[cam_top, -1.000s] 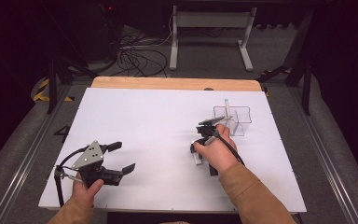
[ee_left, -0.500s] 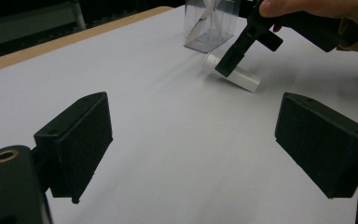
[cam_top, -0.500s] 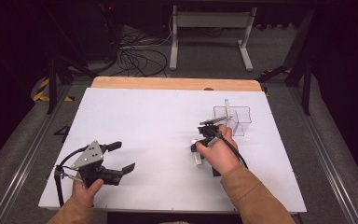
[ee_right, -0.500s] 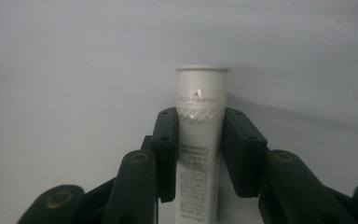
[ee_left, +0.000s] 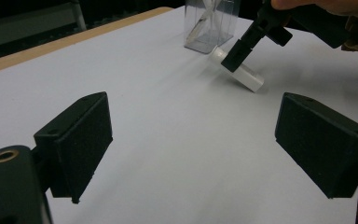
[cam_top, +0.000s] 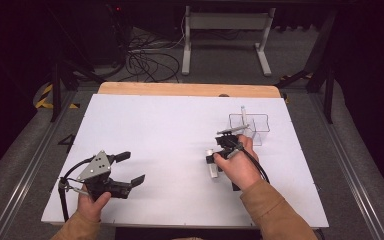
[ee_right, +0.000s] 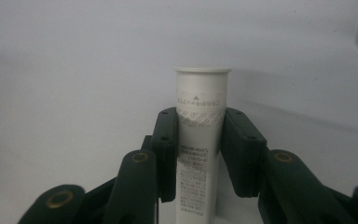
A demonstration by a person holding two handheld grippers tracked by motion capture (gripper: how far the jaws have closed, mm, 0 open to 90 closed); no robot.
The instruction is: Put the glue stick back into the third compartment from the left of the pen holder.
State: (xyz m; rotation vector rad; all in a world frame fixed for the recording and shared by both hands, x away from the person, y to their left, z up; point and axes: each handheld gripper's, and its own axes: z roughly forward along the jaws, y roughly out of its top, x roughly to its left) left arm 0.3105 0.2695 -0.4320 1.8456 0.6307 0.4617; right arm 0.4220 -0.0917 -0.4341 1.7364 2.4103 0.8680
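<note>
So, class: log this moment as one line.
right tool: shut on white tube | left tool: open, idle | clear box: beside tube

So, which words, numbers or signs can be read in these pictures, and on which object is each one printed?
White tube, held between the pads of the right gripper: several lines of small grey print, upside down and too small and blurred to read.
Same tube, near its cap end: a row of small digits with a tiny triangle mark; the digits are not legible.
Clear plastic box: no text visible.
Table: no text visible.
</note>
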